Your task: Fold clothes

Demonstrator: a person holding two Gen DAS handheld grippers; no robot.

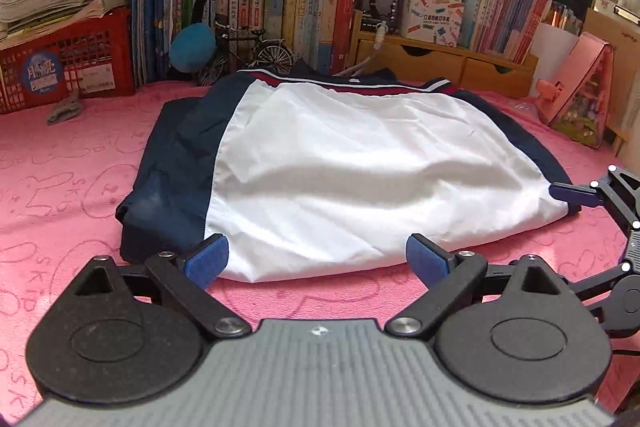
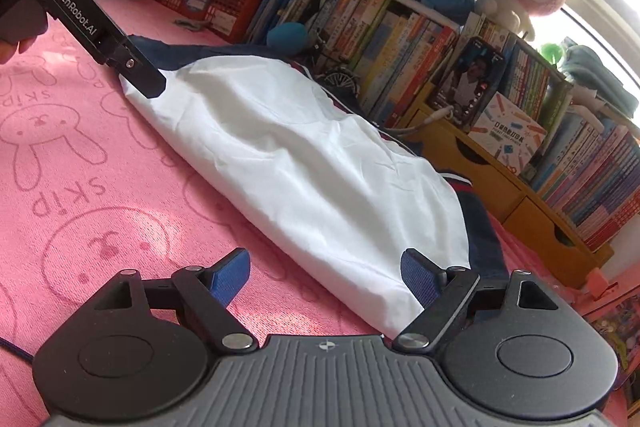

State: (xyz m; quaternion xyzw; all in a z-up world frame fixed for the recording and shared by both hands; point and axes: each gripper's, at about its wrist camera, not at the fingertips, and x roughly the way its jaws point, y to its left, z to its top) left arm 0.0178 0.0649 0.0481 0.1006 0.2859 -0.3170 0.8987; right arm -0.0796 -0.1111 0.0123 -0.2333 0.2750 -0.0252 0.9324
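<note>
With both the left gripper (image 1: 316, 259) and right gripper (image 2: 326, 281) spread wide and empty, we work the white-and-navy jacket (image 1: 352, 171) — lying mid-frame on the pink blanket (image 1: 80, 179) — by gripping its near hem corners evenly.

The jacket (image 1: 360, 163) lies folded flat on the pink cloth (image 1: 80, 187). Its upper face is a broad white panel, lightly creased, bordered by navy fabric on both sides (the left navy band is the wider in the left wrist view). A red-and-white striped trim runs along the far edge. The near white edge is rounded, resting on the cloth.
</note>
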